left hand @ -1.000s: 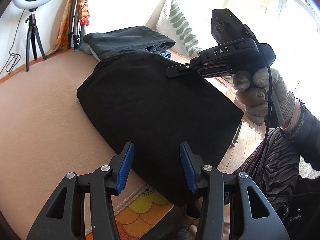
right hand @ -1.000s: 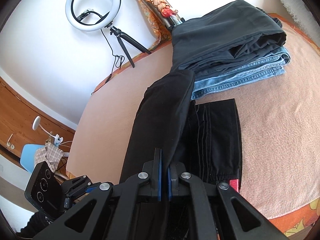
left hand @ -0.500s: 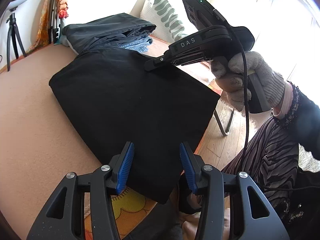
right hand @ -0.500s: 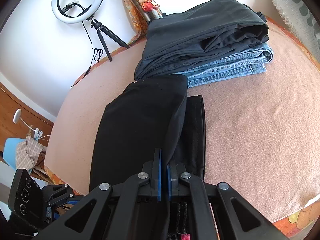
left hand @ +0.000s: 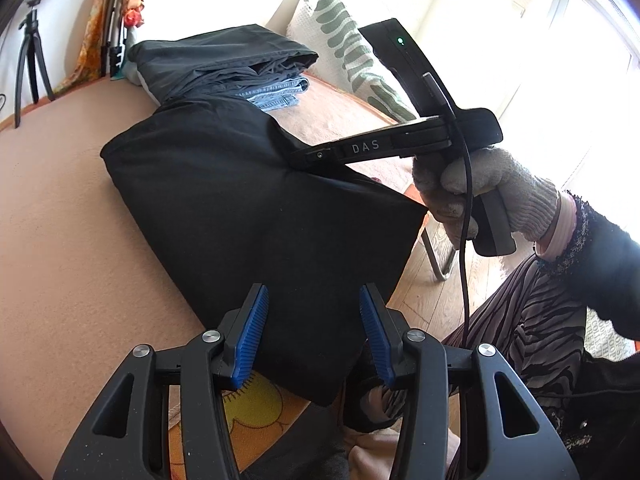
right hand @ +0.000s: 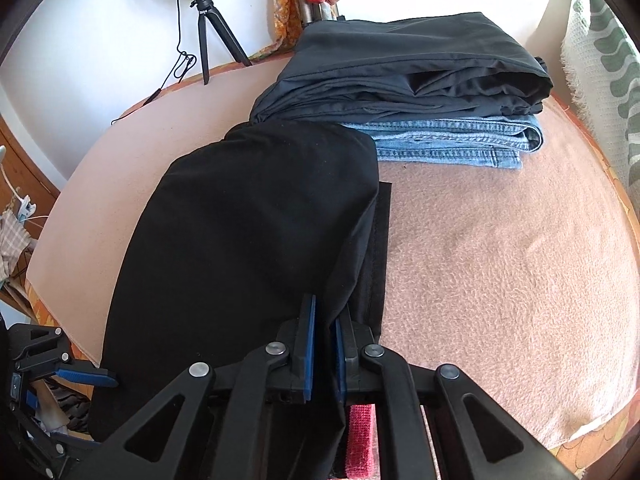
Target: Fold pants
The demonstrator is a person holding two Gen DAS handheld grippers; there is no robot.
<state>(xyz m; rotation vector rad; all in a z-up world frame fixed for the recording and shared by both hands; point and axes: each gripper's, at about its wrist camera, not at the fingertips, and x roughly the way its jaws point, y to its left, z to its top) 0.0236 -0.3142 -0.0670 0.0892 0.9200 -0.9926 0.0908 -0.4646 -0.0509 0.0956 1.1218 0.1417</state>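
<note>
Black pants (right hand: 256, 216), folded over into a broad doubled panel, lying flat on pink blanket, upper layer's edge overlapping lower layer, near corner overhanging the edge.

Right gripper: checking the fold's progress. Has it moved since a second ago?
Yes. The right gripper has come lower toward the blanket, nearer the jeans stack; jaws have just been opening, black pants between them.

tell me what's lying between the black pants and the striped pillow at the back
A stack of folded clothes: dark trousers on top, blue jeans beneath. It touches the black pants; the striped pillow stands beyond. The right wrist view shows it best.
</note>
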